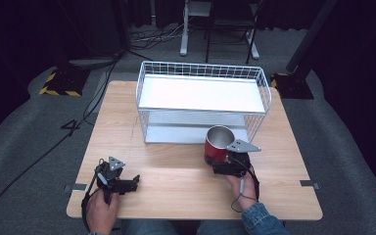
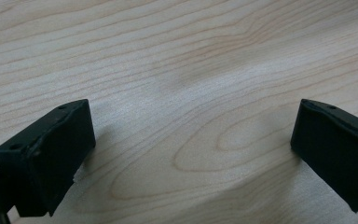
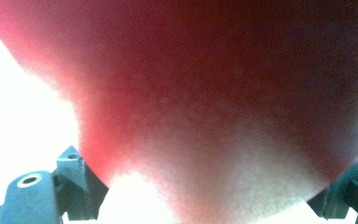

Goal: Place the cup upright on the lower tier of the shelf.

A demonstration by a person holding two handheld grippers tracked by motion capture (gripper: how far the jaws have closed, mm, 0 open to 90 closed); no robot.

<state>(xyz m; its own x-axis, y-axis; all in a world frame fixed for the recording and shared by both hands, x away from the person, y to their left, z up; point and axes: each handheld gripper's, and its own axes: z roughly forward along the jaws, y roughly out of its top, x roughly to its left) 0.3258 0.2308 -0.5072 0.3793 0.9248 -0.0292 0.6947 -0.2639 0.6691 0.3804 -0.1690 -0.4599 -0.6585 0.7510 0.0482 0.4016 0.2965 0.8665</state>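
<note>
One red cup [image 1: 217,144] stands upright, mouth up, clamped by the right hand-held gripper [image 1: 223,164]; left hand-held gripper [image 1: 127,185] released.

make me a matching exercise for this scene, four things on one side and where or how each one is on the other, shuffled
Things:
1. red cup
2. left gripper
3. white wire rack
4. right gripper

Places or states:
A. jaws wide apart over bare wood of the table, holding nothing
B. stands at the far middle of the table, both shelves bare
C. shiny inside, in front of the rack's lower shelf, held from the near side
D. closed on the cup's wall, a grey three-cornered plate on top

Pairs: 1-C, 2-A, 3-B, 4-D
</note>
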